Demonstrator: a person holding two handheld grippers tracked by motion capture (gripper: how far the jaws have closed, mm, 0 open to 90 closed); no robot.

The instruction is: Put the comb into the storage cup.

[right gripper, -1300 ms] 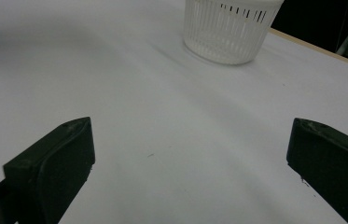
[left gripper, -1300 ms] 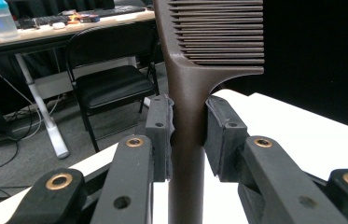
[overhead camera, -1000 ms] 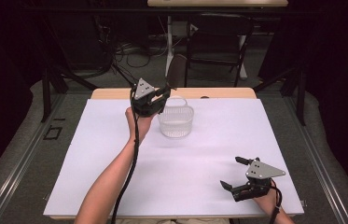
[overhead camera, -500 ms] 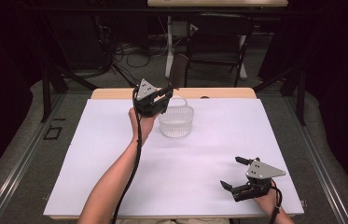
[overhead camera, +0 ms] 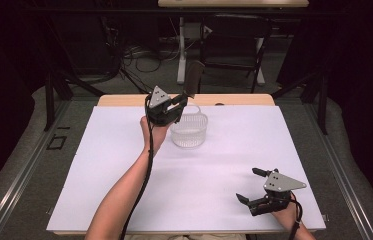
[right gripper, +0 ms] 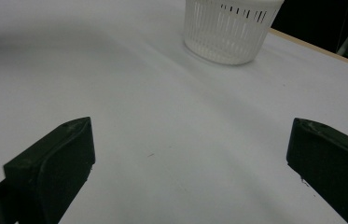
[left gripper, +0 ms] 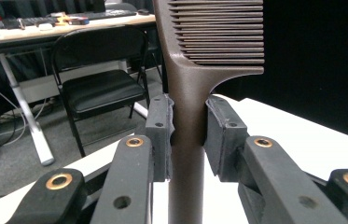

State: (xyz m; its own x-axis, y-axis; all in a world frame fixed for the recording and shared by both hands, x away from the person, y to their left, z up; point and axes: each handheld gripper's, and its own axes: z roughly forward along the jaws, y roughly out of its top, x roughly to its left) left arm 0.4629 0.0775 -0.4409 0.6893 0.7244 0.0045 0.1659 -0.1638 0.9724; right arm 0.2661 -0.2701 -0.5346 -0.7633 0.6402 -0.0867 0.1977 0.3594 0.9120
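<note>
Left tool (overhead camera: 180, 103) is clamped on a brown comb (left gripper: 195, 84) — both pads (left gripper: 161, 126) press the handle just below the toothed head, which stands upright between them in the left gripper view. In the high view the comb (overhead camera: 193, 80) rises from this tool above the table's far edge, tilted slightly away from the person, with the left hand (overhead camera: 155, 132) raised under it. Just right of the tool sits a white slotted basket (overhead camera: 189, 131) on the white table (overhead camera: 124, 165); the tool is beside and above the basket's rim, and whether they touch I cannot tell. Beyond the table, a black folding chair (left gripper: 94, 79) and a desk (left gripper: 31, 30) with clutter stand on the floor. Right tool (overhead camera: 255, 186) rests low at the near right corner of the table, well apart from the basket — its jaws stand wide, nothing between them. In the right gripper view the two black pads (right gripper: 64, 149) frame bare table, with the basket (right gripper: 230, 30) farther off at the top of the view.
</note>
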